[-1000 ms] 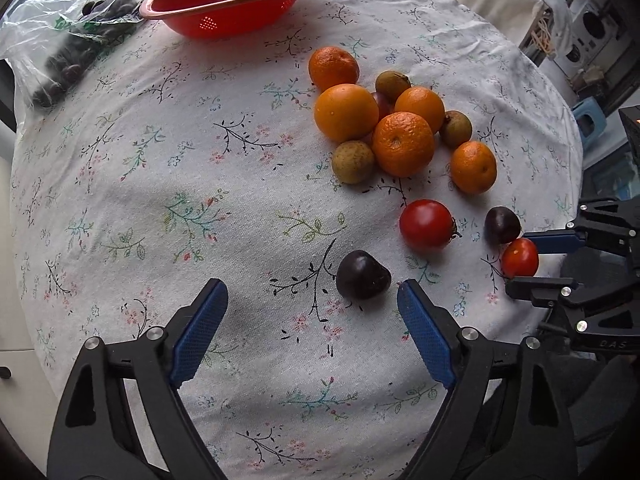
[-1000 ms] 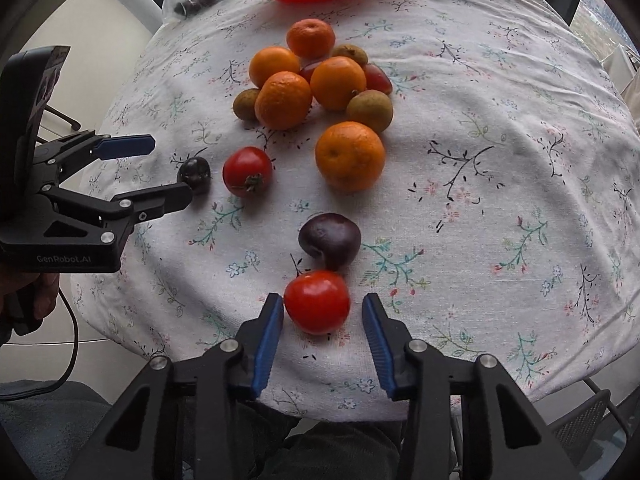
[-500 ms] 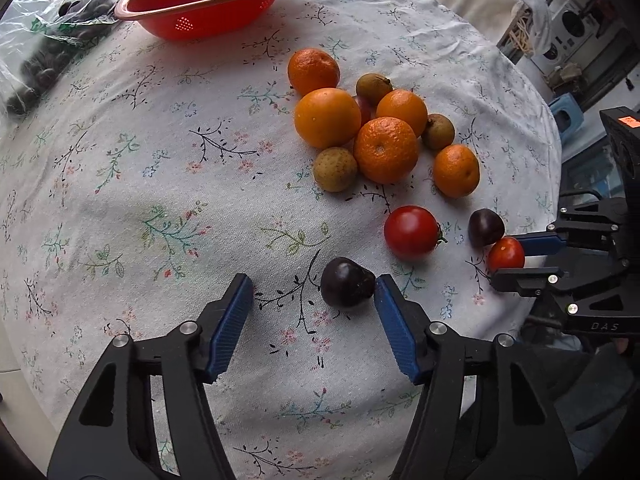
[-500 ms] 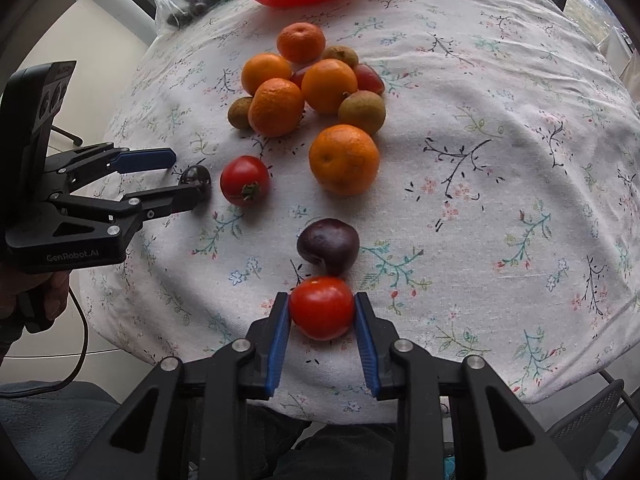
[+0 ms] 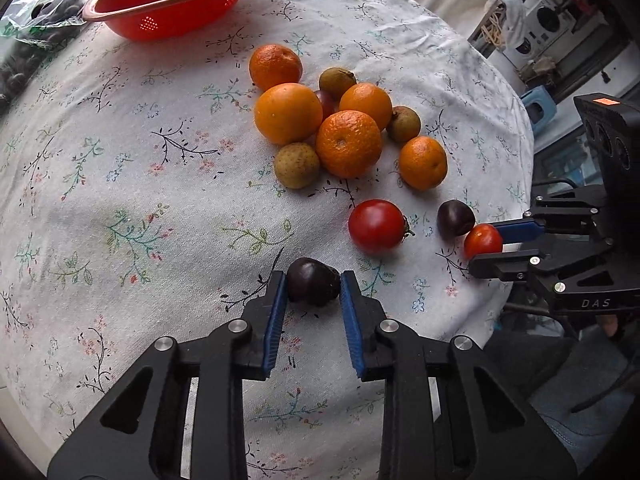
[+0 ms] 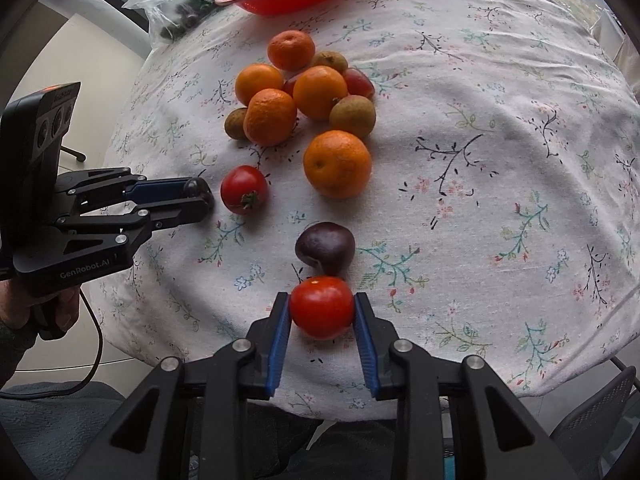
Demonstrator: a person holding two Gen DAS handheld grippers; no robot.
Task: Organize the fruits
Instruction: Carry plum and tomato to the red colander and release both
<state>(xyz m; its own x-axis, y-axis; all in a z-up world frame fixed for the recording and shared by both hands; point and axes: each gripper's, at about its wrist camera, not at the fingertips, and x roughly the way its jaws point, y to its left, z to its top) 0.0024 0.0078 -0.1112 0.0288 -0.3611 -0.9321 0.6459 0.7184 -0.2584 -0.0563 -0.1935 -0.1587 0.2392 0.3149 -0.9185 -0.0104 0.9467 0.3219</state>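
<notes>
My left claw [image 5: 313, 286]: its 2 blue pads are tight on a dark plum [image 5: 313, 287]. I am holding it.
My right claw [image 6: 322, 311]: its 2 blue pads squeeze a small red tomato [image 6: 321, 306]. I am holding that too.
Where the plum is: right at my left claw's tips, down low on the flowery tablecloth [image 5: 120, 184]. I cannot tell if it is off the cloth yet.
Where the small tomato is: at my right claw's tips, near the table's close edge. A second dark plum [image 6: 326, 247] sits just past it at 12 o'clock, touching it or almost.
The red bowl [image 5: 176, 2]: far off at about 11 o'clock from my left claw, and at 12 o'clock from my right claw. I think that is where fruit goes, but I am only guessing.
What is in the way: the pile of oranges [image 5: 348, 143] and little brown fruits [image 5: 297, 165] lies at 12 to 1 o'clock from my left claw. For my right claw it sits straight on the path to the bowl.
Big red tomato [image 5: 377, 226]: at 1 o'clock from my left claw, near it.
Which claw is nearer: my left one has the open path to the bowl, to the left of the pile. My right one must lift up and over the fruit.
Plum shape: a bit wider than tall, and its wide way runs from pad to pad.
</notes>
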